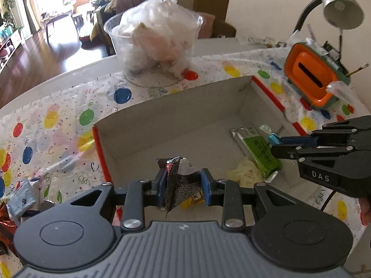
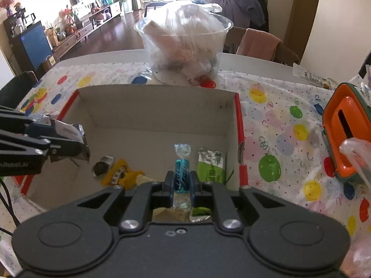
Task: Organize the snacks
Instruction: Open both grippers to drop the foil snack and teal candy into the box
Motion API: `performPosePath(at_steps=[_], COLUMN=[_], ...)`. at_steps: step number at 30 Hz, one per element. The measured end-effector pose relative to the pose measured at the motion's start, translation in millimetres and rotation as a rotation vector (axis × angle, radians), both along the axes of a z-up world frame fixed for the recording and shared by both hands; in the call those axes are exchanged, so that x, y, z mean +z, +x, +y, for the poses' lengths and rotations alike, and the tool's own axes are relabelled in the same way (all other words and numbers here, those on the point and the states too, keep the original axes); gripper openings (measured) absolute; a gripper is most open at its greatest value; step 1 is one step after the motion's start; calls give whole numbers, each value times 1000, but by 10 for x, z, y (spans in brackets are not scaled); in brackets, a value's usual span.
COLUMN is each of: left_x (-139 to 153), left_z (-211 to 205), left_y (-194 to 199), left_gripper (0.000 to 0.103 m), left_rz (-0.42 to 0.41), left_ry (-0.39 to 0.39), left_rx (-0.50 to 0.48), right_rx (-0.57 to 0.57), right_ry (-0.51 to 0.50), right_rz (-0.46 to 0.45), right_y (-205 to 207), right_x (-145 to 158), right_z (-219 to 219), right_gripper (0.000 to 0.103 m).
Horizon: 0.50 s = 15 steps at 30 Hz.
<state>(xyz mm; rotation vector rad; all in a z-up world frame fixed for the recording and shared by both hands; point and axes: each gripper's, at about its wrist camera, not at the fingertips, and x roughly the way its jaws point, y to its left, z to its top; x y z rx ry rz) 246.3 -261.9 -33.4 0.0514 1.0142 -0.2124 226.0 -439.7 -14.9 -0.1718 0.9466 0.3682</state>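
Observation:
An open cardboard box [image 1: 176, 106] with red edges sits on the table; it also shows in the right wrist view [image 2: 150, 106]. My left gripper [image 1: 183, 183] is shut on a black snack packet [image 1: 179, 180] over the box's near side. My right gripper [image 2: 182, 180] is shut on a blue wrapped candy [image 2: 181, 176] above the box; it shows in the left wrist view [image 1: 276, 143] at the right. Inside lie a green bar [image 1: 260, 149], a pale yellow snack [image 1: 243, 173], a yellow packet [image 2: 118, 173] and a small dark sweet [image 2: 100, 166].
A clear plastic tub [image 1: 155, 46] stuffed with bags stands behind the box. An orange and green holder [image 1: 313, 78] and a desk lamp [image 1: 340, 7] are at the right. Loose packets [image 1: 22, 199] lie left of the box on the balloon-print cloth [image 1: 58, 125].

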Motion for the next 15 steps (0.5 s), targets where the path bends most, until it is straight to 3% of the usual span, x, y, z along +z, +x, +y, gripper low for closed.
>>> performPosePath(at_steps=[15], left_x=[-377], left_z=[-156], left_y=[502], left_gripper=[31], left_rz=[205], left_ry=[21], left_rx=[5], right_rx=[45], right_ry=[-28], right_rz=[129], right_y=[420], right_x=[-340], right_z=[118], right_gripper=[11])
